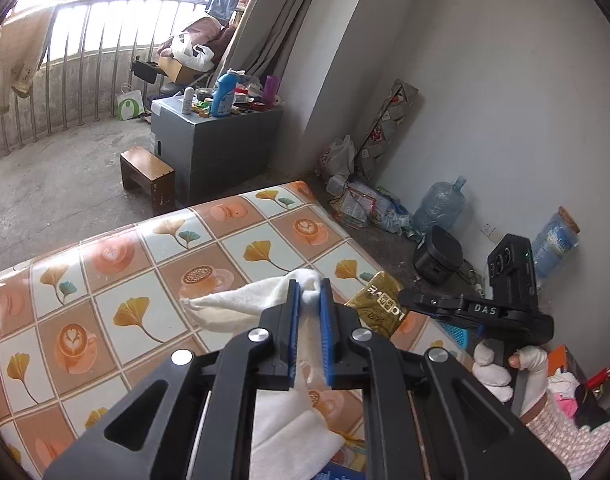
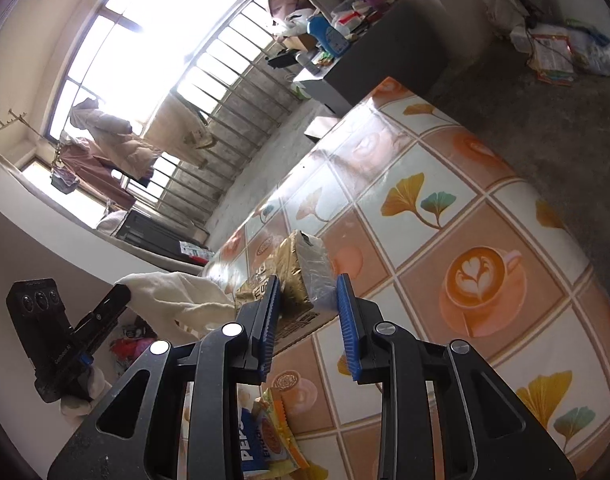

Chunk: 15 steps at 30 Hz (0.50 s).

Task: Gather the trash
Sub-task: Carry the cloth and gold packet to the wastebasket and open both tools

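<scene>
- You're over a table (image 1: 105, 280) covered in a tile-print oilcloth with ginkgo leaves and coffee cups, grey wall at 1 o'clock.
- Your left gripper (image 1: 309, 294) is pinched nearly shut on a white cloth (image 1: 241, 300), which drapes toward 9 o'clock.
- Your right gripper (image 2: 308, 294) grips a gold foil packet (image 2: 301, 264) between narrowed pads.
- Snack wrappers (image 2: 273, 436) lie at 6 o'clock beneath it.
</scene>
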Motion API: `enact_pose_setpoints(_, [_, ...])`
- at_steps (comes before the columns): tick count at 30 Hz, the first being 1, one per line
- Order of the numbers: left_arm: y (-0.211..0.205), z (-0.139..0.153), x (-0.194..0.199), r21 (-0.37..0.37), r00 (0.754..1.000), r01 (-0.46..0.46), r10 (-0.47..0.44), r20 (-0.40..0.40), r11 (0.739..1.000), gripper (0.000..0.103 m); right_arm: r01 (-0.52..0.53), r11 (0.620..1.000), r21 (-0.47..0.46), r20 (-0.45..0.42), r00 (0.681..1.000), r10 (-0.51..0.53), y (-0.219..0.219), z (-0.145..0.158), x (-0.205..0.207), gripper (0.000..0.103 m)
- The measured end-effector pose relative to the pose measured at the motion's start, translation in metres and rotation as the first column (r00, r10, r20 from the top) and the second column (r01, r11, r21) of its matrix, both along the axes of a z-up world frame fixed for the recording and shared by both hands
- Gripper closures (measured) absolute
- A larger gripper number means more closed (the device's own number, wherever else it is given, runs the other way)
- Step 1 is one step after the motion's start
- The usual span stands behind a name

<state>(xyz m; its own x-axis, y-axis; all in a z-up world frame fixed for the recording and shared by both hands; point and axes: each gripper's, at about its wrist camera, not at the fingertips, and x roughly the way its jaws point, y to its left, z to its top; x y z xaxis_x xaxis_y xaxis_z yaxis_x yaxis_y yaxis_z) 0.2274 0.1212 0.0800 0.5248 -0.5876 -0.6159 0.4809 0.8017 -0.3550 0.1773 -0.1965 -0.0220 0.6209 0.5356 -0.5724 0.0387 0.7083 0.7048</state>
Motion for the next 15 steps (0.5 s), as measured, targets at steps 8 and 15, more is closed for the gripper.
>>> enact_pose_setpoints(8, [-0.023, 0.047, -0.019, -0.099, 0.997, 0.041, -0.034, 0.067, 0.994, 0.094, 0.078, 0.996, 0.050, 0.042, 0.996, -0.081, -0.040, 0.002, -0.029, 0.077])
enact_pose_setpoints(15, [-0.069, 0.063, -0.029, -0.029, 0.988, 0.092, -0.088, 0.126, 0.995, 0.094, 0.151, 0.983, 0.106, 0.038, 0.987, -0.156, -0.081, -0.008, -0.052, 0.077])
